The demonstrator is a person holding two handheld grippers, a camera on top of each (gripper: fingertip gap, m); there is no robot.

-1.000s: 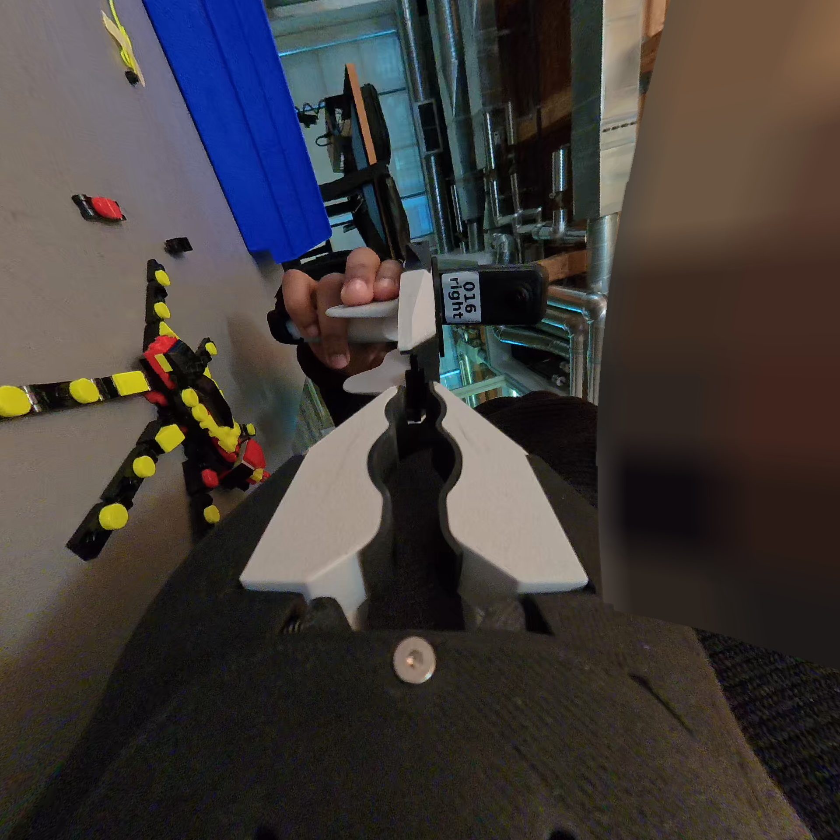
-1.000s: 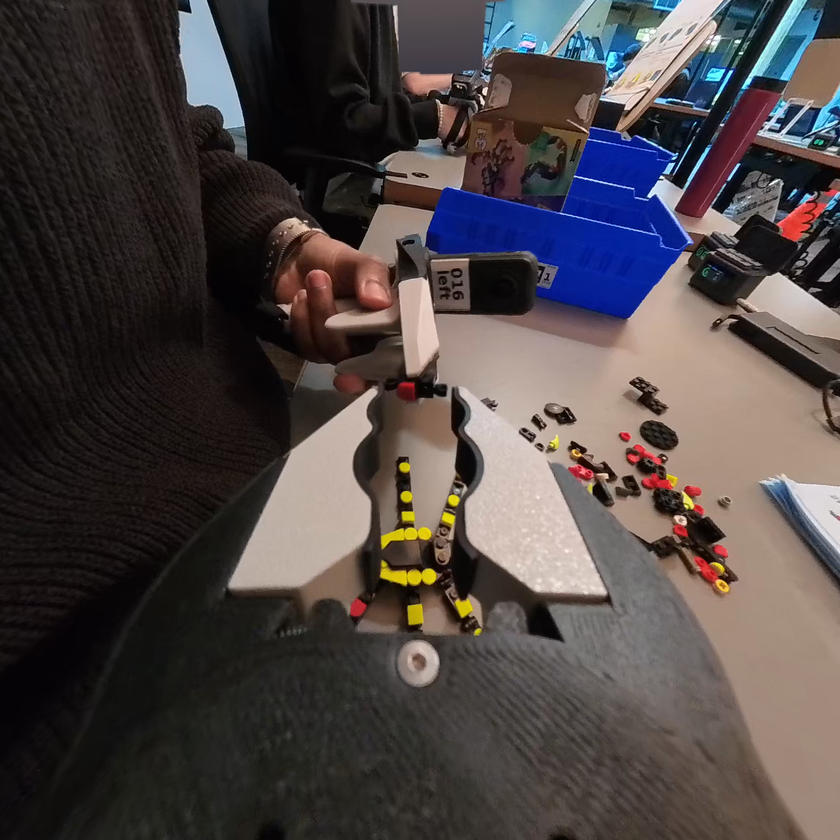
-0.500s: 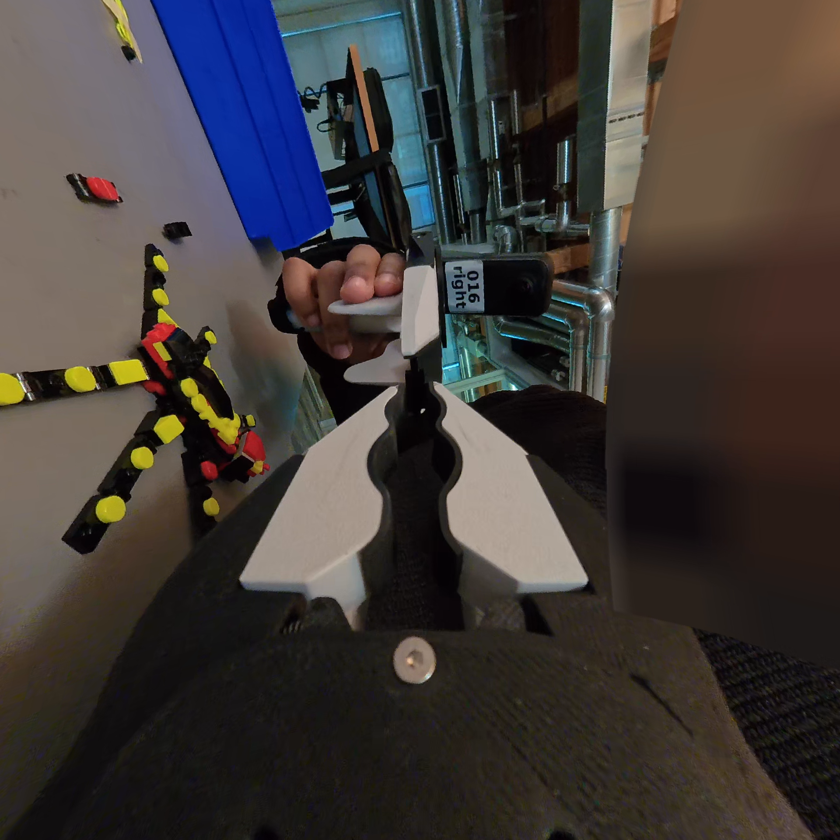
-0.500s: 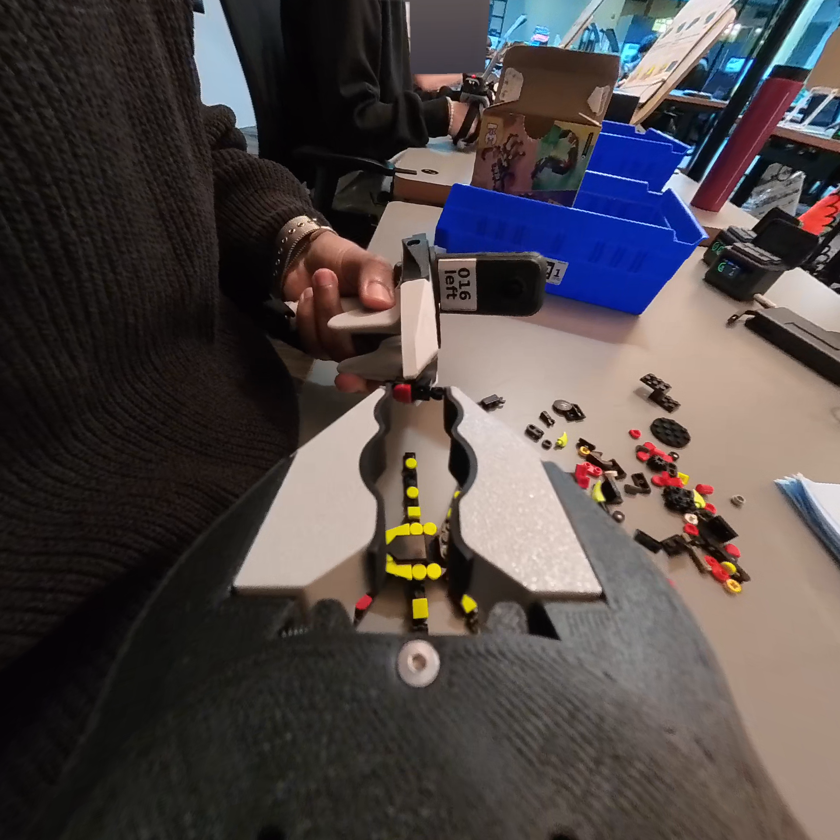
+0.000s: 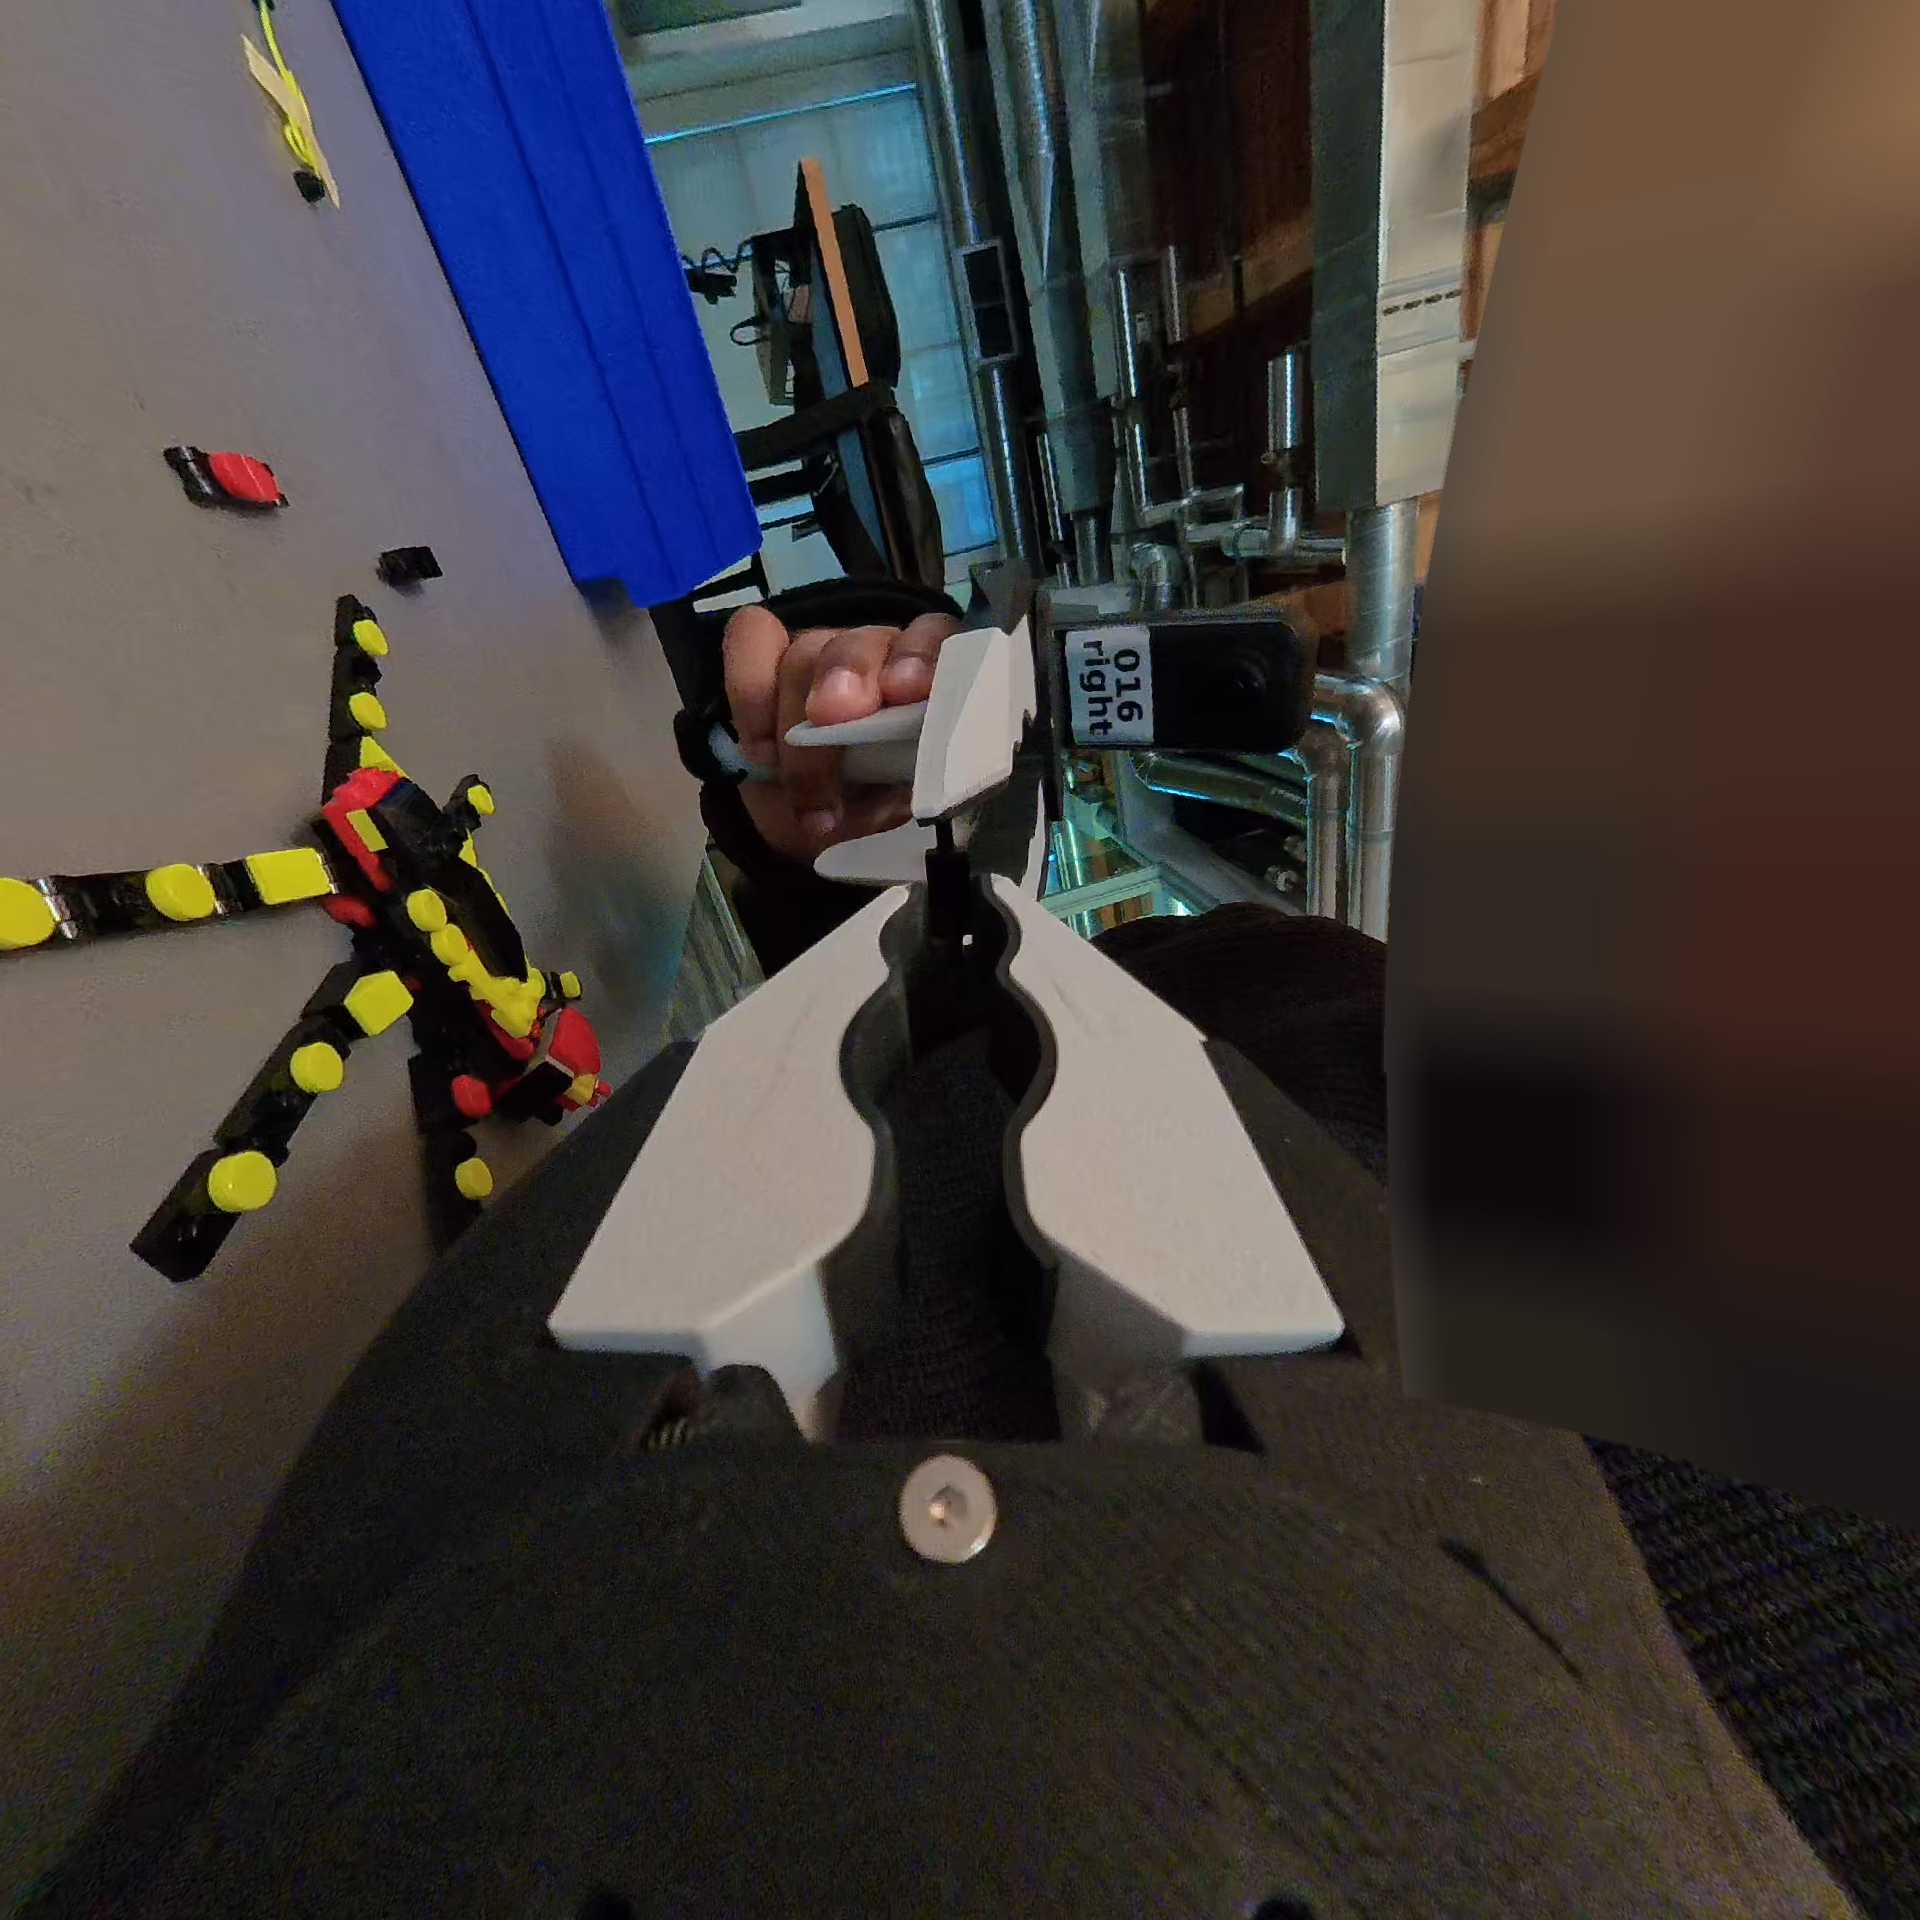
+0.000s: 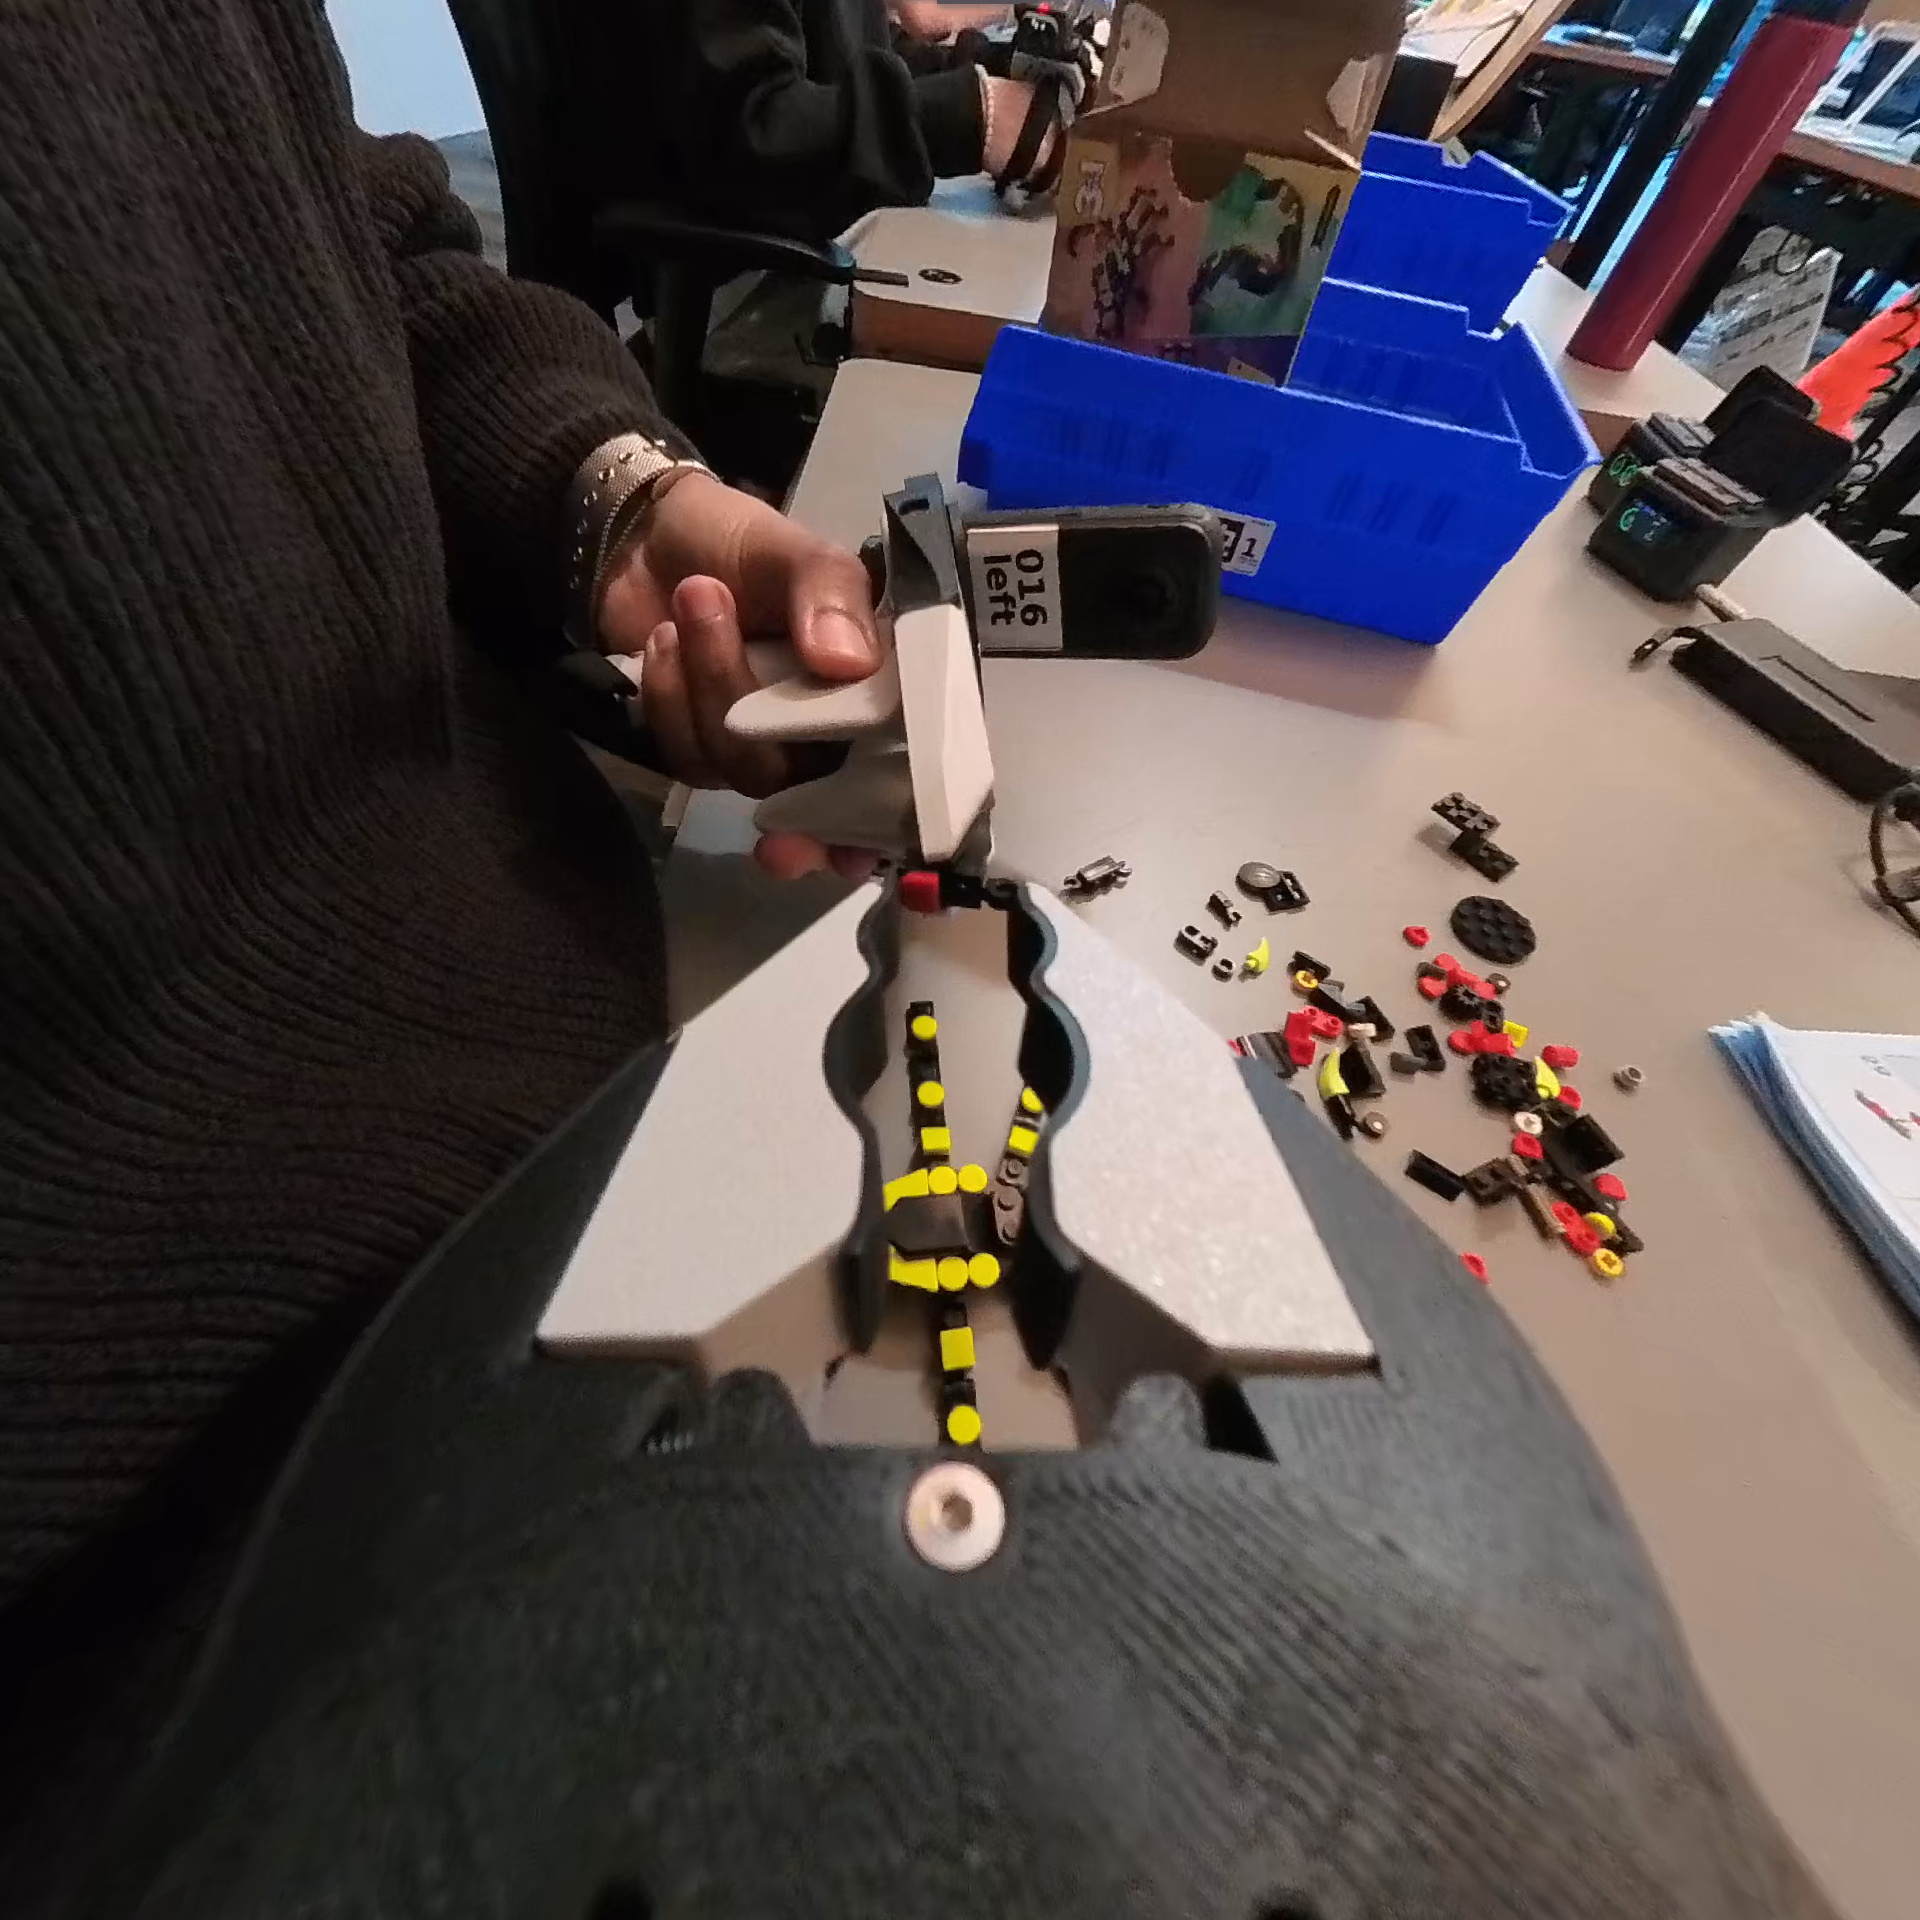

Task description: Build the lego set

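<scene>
A small red and black lego piece (image 6: 940, 891) is held in the air between both grippers. My right gripper (image 6: 953, 896) is shut on it, its tips touching both ends. My left gripper (image 6: 951, 857) comes down onto the same piece from above and is shut on its black part (image 5: 948, 909). In the left wrist view my left gripper (image 5: 951, 914) faces the right gripper (image 5: 951, 831) tip to tip. The black, yellow and red lego model (image 5: 436, 935) lies flat on the grey table (image 6: 1299, 748). It shows below and between the right fingers (image 6: 940, 1226).
A pile of loose red, black and yellow pieces (image 6: 1475, 1091) lies right of the model. A blue bin (image 6: 1299, 468) with a cardboard box (image 6: 1195, 229) stands at the back. A booklet (image 6: 1839, 1122) lies at the right edge. Black devices (image 6: 1714, 488) stand far right. The tips of both grippers are at nearly the same place.
My right gripper's jaws have narrowed onto the red and black piece. Both grippers have drifted slightly over the model, still tip to tip.
</scene>
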